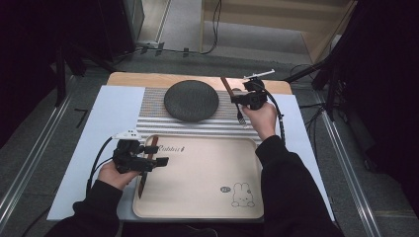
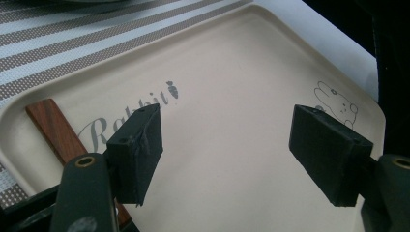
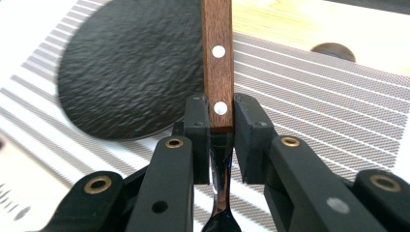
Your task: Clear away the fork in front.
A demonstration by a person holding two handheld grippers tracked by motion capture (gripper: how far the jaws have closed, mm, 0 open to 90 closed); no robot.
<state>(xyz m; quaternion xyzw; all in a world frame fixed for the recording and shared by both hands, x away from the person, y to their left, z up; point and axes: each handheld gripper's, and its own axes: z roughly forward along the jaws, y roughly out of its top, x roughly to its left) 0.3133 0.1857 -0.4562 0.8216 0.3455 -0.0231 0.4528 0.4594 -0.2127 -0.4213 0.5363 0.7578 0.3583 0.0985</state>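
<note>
Closest to us in the high view, a cream tray (image 1: 197,177) with a rabbit drawing sits at the near edge of the bench (image 1: 89,148). Our left claw (image 1: 157,155) hovers over the tray's left part, its jaws standing wide with nothing between them. Beneath it a knife (image 1: 145,170) with a wooden handle lies along the tray's left rim; in the left gripper view the handle (image 2: 53,128) rests on the tray floor beside the left claw (image 2: 227,150).

Beyond the tray lies a striped mat (image 1: 153,106), and on it a dark round plate (image 1: 191,100). Our right claw (image 1: 236,100) is raised just to the right of the plate and is clamped on a fork (image 1: 234,101). In the right gripper view the jaws of the right claw (image 3: 222,140) pinch the fork (image 3: 217,53) where its wooden handle meets the metal neck, the handle pointing away from us.
</note>
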